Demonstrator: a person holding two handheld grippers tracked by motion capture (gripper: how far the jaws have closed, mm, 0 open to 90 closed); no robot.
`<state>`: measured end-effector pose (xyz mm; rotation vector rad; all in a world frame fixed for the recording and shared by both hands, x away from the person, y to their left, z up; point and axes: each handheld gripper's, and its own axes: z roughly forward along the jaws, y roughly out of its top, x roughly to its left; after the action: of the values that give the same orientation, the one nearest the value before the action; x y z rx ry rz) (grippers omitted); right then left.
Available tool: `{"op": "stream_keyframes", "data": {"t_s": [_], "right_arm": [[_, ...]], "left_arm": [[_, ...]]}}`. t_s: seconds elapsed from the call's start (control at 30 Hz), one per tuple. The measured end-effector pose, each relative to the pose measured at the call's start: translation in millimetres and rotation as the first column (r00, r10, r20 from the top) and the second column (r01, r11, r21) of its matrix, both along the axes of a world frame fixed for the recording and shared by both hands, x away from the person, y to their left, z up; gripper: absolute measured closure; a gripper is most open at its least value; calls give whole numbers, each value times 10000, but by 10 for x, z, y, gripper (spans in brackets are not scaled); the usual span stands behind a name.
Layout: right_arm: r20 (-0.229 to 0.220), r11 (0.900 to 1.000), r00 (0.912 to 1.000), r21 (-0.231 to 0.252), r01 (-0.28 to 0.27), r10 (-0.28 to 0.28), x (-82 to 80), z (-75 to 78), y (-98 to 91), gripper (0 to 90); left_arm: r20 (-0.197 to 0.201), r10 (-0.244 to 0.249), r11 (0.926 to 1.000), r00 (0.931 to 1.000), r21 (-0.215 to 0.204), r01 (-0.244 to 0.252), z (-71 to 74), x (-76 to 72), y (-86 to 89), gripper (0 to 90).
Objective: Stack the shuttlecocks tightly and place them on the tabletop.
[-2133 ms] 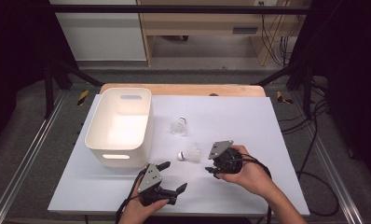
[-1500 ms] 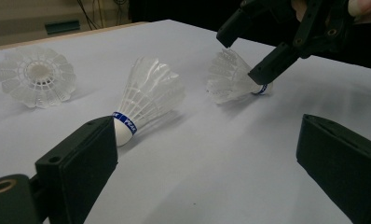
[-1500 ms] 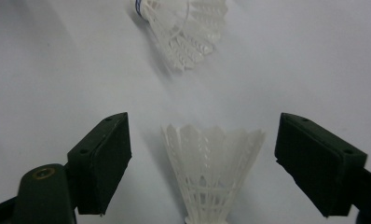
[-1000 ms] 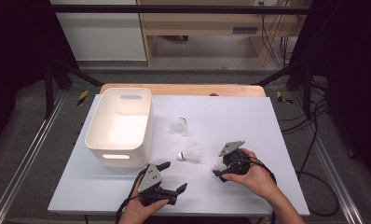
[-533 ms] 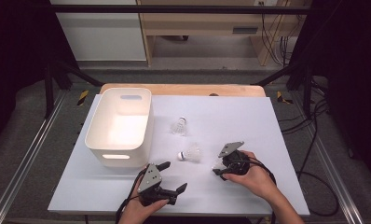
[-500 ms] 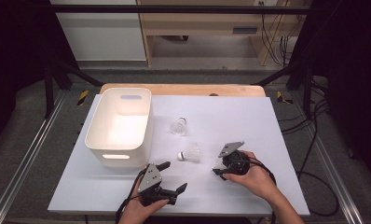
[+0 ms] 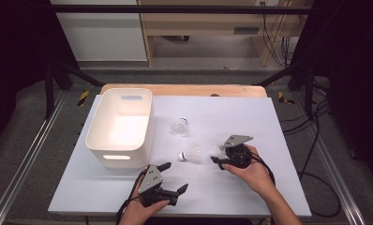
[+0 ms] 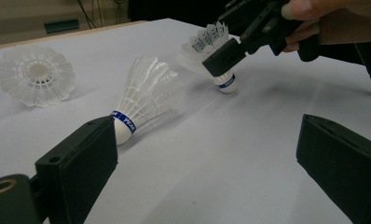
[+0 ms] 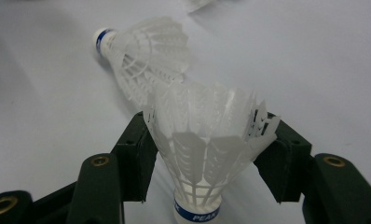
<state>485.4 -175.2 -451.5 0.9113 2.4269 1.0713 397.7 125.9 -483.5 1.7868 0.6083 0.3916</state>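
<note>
- Since the earlier frames the right gripper (image 7: 216, 157) has drawn back from the middle of the table toward the near right, and its jaws have just been closing; a shuttlecock's skirt now sits between them.
- Seen along the right gripper's own jaws, both pads press the white skirt of the gripped shuttlecock (image 9: 207, 140), cork end with its blue band nearest the camera.
- From the left gripper view that same shuttlecock (image 8: 211, 46) stands tilted, its cork touching the white table (image 7: 278, 187).
- Just left of it a second shuttlecock (image 7: 191, 154) lies on its side, cork pointing left.
- Farther off, near the middle of the table, a third shuttlecock (image 7: 180, 126) rests apart from the other two.
- A white bin (image 7: 100, 126) stands at the far left, well apart from the gripped shuttlecock.
- At the near edge the left gripper (image 7: 173, 177) hovers with jaws spread wide and nothing between them.
</note>
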Motion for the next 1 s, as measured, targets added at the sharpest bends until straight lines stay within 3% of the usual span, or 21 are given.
{"op": "stream_keyframes", "data": {"t_s": [0.07,0.4,0.67,1.0], "right_arm": [[162,9999,9998,147,72,-75,6,12,-3,435],[490,10000,9988,2,30,-31,-162,57,-110,446],[419,9996,9988,139,250,-256,-233,14,-229,442],[386,9994,9988,167,290,-296,-252,5,-248,445]], "left_arm": [[0,-1,10000,10000,-2,1,0,0,2,53],[10,-16,10000,10000,37,16,-1,1,-4,53],[1,-11,10000,10000,64,11,-3,0,-7,53],[1,-14,10000,10000,59,14,-4,-1,-7,53]]}}
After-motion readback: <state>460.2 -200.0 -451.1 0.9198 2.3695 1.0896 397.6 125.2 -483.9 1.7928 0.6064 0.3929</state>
